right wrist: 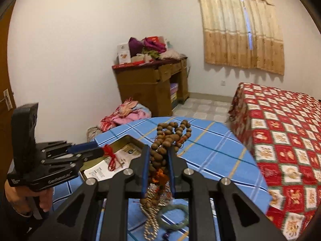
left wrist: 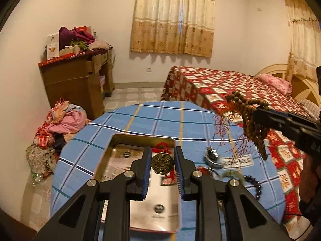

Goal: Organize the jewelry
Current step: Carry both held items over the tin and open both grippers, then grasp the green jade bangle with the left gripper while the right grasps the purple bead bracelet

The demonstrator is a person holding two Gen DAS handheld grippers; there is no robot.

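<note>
My left gripper [left wrist: 163, 149] is shut on a bronze octagonal pendant [left wrist: 162, 163] with a red cord, and hovers over an open gold tin box [left wrist: 120, 137] lined with printed paper. My right gripper [right wrist: 158, 148] is shut on a bunched string of brown wooden beads [right wrist: 170, 134] with an orange tassel, held above the blue checked cloth [right wrist: 210, 150]. In the left wrist view the right gripper [left wrist: 255, 113] holds the beads [left wrist: 250, 116] up to the right of the box. In the right wrist view the left gripper [right wrist: 100, 149] trails the red cord [right wrist: 112, 158] over the box [right wrist: 128, 138].
On the cloth lie a green bangle [right wrist: 174, 214], a pale bead chain [right wrist: 150, 223], a silver piece [left wrist: 212, 157] and a dark bead bracelet [left wrist: 252, 182]. A bed with a red checked cover [left wrist: 220, 86] stands on the right. Beyond are a wooden desk [left wrist: 76, 80] and a heap of clothes [left wrist: 60, 120].
</note>
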